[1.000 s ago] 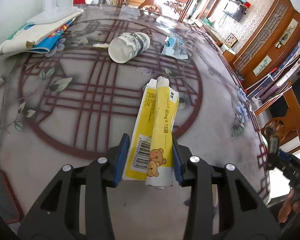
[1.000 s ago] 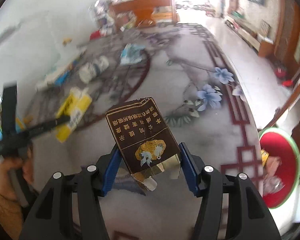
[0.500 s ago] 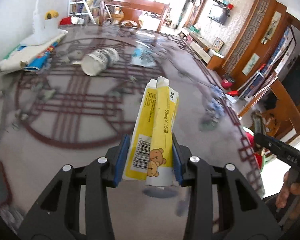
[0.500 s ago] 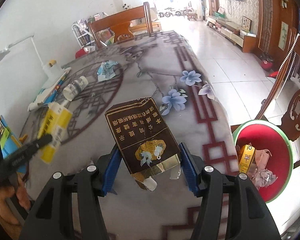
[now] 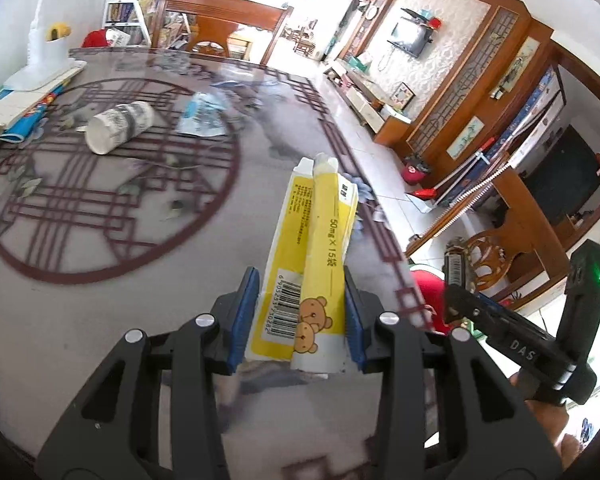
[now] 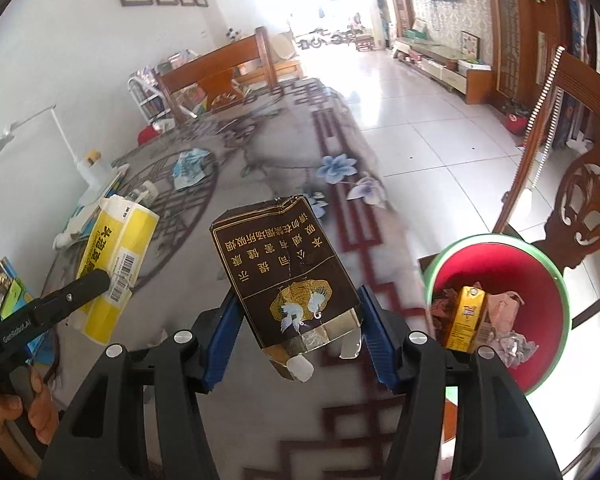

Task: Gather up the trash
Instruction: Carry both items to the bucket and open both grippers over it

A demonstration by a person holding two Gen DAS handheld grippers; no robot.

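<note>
Yellow medicine box [image 5: 308,264] is sitting pinched between the blue pads of the left tongs [image 5: 300,316], flattened, bear print and barcode facing the camera, long end sticking up and forward over the counter [image 5: 100,312]. Right tongs [image 6: 300,328] are clamping a dark brown cigarette pack [image 6: 284,272], torn and crumpled at its lower end, gold crane emblem showing. Both items are hanging in the air above the patterned counter top, not touching it.

Red trash bin [image 6: 540,276] with a green rim is standing on the floor just off the counter edge, to the right of the right tongs and beside a carved wooden chair [image 6: 588,200]. It is already holding an orange-yellow carton [image 6: 466,316] and crumpled paper [image 6: 512,344].

Still lying on the counter: a paper cup [image 5: 118,126] on its side and a light blue wrapper [image 5: 202,114], near each other, well apart from both tongs. A white lamp base [image 5: 46,56] is resting on books [image 5: 16,108] at the far left edge.

A hand [image 6: 40,412] is gripping the left handle in the right view.
</note>
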